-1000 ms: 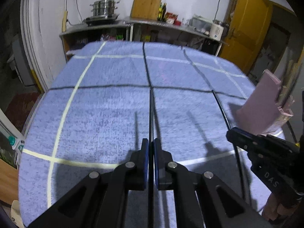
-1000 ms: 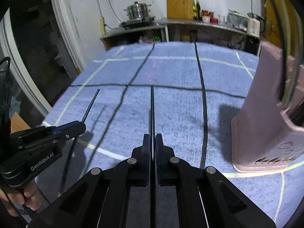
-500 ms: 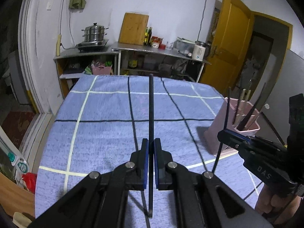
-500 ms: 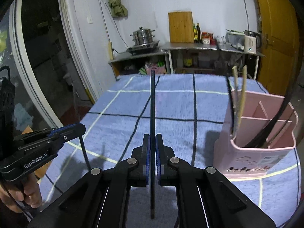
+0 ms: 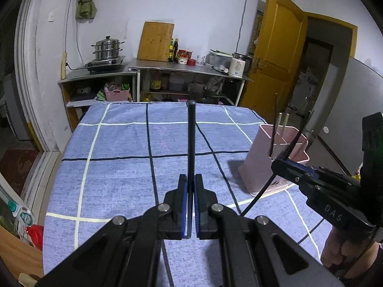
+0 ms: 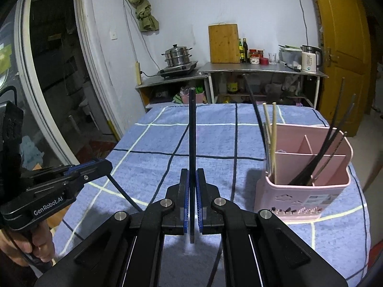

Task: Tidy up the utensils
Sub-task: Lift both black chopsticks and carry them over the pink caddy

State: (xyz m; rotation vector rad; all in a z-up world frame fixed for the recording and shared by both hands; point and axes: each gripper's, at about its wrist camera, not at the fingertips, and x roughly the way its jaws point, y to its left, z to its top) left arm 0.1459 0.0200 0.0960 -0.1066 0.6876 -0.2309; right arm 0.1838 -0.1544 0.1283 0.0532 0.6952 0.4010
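Over the blue checked tablecloth [image 5: 115, 167], your left gripper [image 5: 190, 181] and right gripper [image 6: 192, 179] each clamp one black chopstick [image 5: 191, 138] upright between nearly closed jaws.

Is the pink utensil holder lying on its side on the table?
No, the pink utensil holder stands upright on the blue checked tablecloth, with chopsticks sticking up out of it.

Lit evenly and rather dimly from overhead, with a cool cast. Soft shadow left of the pink utensil holder [image 6: 302, 186] on the blue checked tablecloth [image 5: 119, 172]. Sharp throughout, no motion blur. Strongly bowed by fisheye, black vignette at every corner.
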